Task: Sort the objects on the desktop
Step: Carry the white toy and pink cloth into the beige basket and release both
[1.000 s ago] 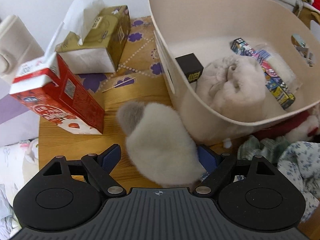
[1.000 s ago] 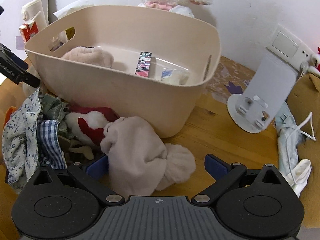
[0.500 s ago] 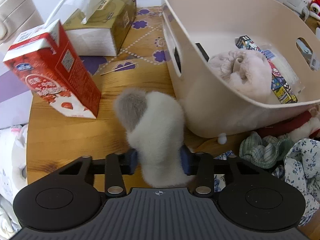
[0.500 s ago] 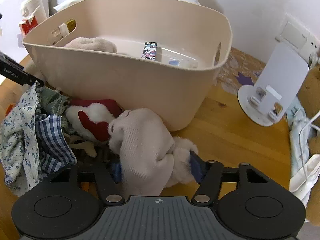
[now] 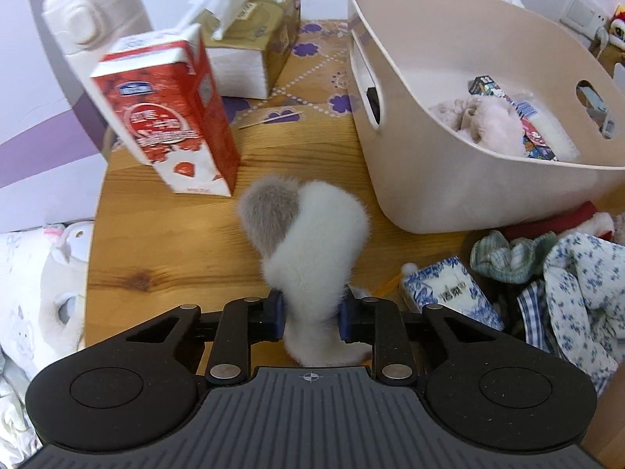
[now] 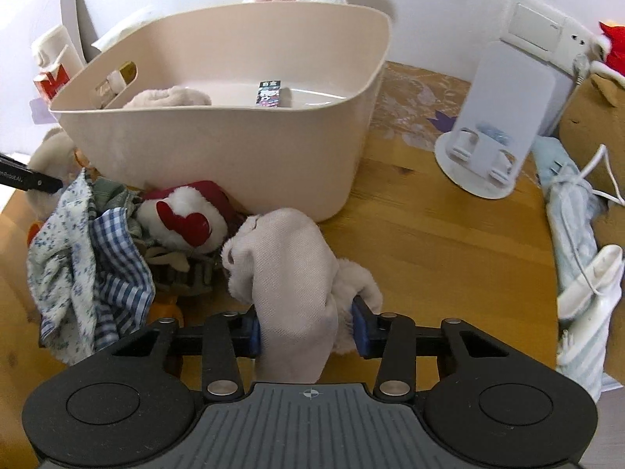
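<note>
My left gripper [image 5: 311, 315] is shut on a fluffy white and grey slipper [image 5: 308, 234], held above the wooden table [image 5: 156, 242] to the left of the beige tub [image 5: 449, 179]. My right gripper [image 6: 308, 326] is shut on a beige fluffy slipper [image 6: 289, 269], held in front of the same tub [image 6: 218, 148]. The tub holds another fluffy slipper [image 5: 492, 125], a black box and a long printed packet [image 6: 268, 93].
A red milk carton [image 5: 172, 117] and a tissue box [image 5: 250, 43] stand left of the tub. A pile of cloths [image 6: 90, 254] and a red-white plush [image 6: 183, 215] lie before it. A white stand [image 6: 496, 129] and a cable are at right. A tissue pack [image 5: 449, 293] lies by the cloths.
Both grippers have closed on their slippers, from open a second ago, and have lifted and drawn back a little from the tub.
</note>
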